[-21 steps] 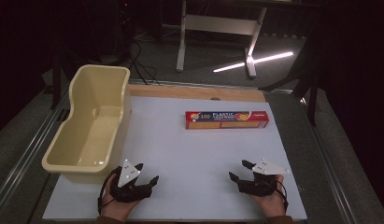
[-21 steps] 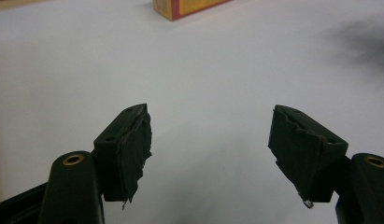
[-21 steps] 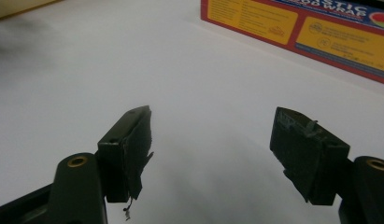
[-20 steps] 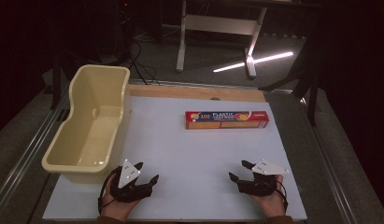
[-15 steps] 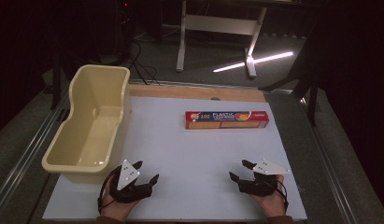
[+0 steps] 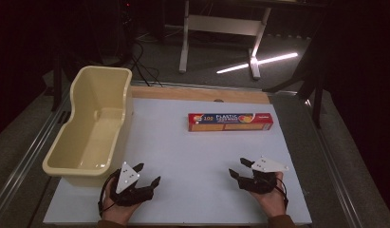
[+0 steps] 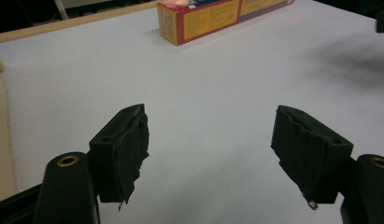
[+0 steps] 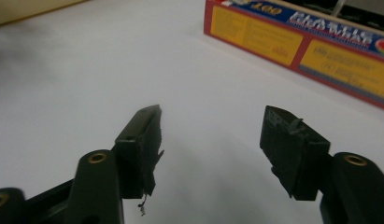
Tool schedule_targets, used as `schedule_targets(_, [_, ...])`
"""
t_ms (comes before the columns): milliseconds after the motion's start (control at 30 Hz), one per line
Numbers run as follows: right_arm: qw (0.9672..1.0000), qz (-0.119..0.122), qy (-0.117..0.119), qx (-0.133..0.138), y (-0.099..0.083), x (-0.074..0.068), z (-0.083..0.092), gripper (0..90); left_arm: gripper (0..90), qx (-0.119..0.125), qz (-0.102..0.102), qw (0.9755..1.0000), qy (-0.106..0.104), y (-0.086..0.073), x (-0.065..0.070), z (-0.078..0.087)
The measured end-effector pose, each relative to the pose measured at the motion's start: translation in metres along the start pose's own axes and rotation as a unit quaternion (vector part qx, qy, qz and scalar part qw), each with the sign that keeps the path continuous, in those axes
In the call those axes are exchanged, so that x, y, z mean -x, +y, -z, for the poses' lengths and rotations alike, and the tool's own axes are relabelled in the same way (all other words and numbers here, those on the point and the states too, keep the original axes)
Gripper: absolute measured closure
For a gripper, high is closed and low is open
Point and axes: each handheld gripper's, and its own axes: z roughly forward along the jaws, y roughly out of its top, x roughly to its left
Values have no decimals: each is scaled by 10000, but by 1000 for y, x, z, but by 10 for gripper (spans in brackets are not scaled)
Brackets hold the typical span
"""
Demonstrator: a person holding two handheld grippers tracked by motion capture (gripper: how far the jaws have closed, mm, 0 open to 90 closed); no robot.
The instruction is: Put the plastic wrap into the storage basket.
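Your left gripper (image 6: pixel 147 175) and right gripper (image 6: pixel 239 168) stand wide open, empty, well short of the box (image 6: pixel 230 121).

One box of plastic wrap (image 6: pixel 230 121) lies on the one white table (image 6: pixel 192 161). One cream tub (image 6: pixel 90 133) sits there too. Two claws: a left claw (image 6: pixel 146 175), a right claw (image 6: pixel 239 169).

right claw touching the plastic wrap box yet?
Apart. The high view shows the right claw near the table's front edge, with bare white table between it and the plastic wrap box. The right gripper view shows its jaws open with nothing between them.
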Motion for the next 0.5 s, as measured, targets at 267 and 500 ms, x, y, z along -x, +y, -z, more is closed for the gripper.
schedule_targets(267, [9998, 107, -194, 20, 26, 8, -10, 577, 269, 27, 41, 10000, -18, 0, -1, 1])
schedule_targets(500, [9996, 95, -257, 66, 50, 19, -21, 759, 268, 23, 36, 10000, -40, 0, -1, 1])
